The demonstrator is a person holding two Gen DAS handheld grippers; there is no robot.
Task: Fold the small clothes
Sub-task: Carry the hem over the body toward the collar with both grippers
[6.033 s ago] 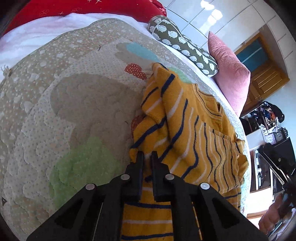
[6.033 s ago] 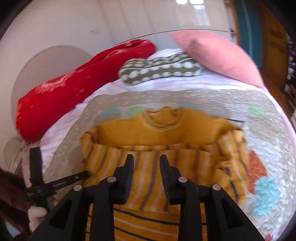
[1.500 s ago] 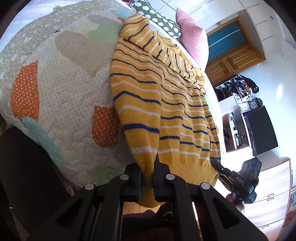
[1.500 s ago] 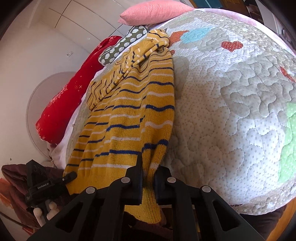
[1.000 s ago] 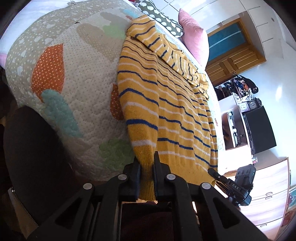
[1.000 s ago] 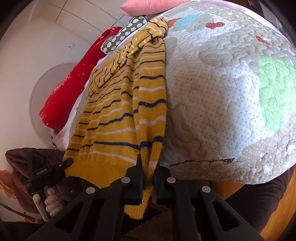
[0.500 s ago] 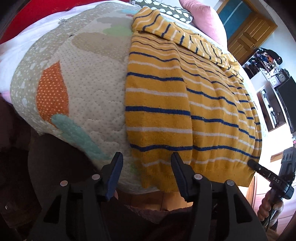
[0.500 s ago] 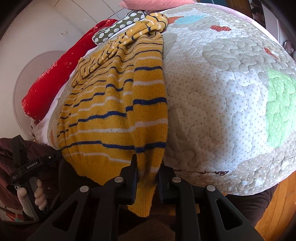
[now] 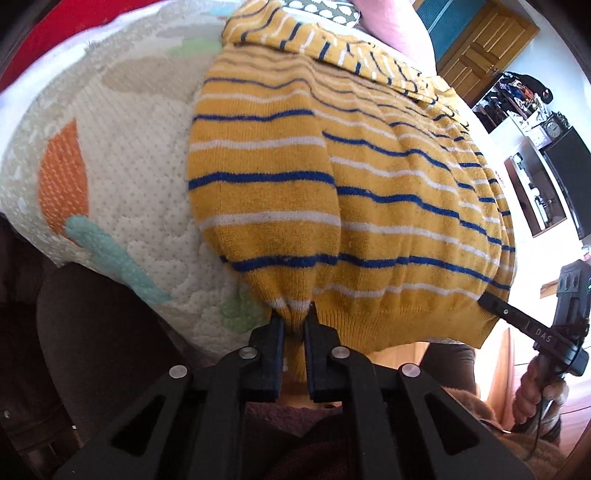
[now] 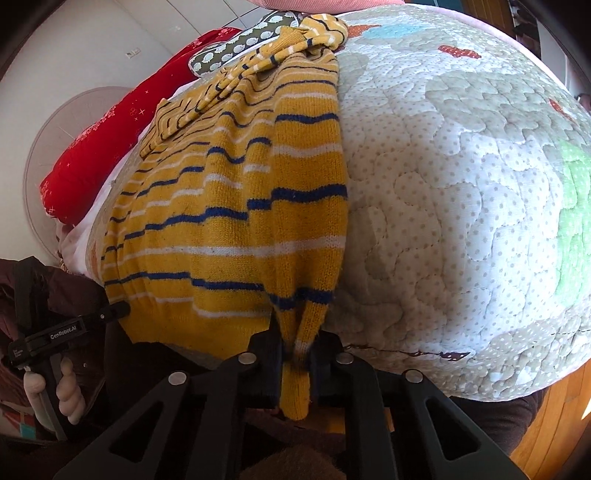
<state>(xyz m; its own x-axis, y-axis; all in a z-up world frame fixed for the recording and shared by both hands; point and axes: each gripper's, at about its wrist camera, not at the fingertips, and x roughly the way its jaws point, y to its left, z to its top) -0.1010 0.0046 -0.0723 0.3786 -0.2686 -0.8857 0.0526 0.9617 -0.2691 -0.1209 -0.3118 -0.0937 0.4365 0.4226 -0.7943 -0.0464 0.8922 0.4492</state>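
Observation:
A yellow knit sweater [image 9: 332,177] with blue and white stripes lies stretched along the quilted bed cover [image 9: 122,184], its sleeves folded across the far end and its hem hanging over the near edge. My left gripper [image 9: 294,325] is shut on the hem's left corner. My right gripper [image 10: 295,347] is shut on the hem's right corner of the sweater [image 10: 236,206], with a strip of fabric hanging down between its fingers. Each gripper also shows in the other's view, at the opposite corner of the hem.
The quilt [image 10: 461,192] drops off at the near bed edge. A red bolster [image 10: 110,125], a spotted green pillow [image 10: 240,44] and a pink pillow [image 9: 391,26] lie at the head. A wooden door [image 9: 480,40] and shelves stand to the right.
Half a second ago my left gripper was open just off the hem; it has now closed on the left corner. The right gripper keeps its hold, and the sweater lies more bunched near the hem.

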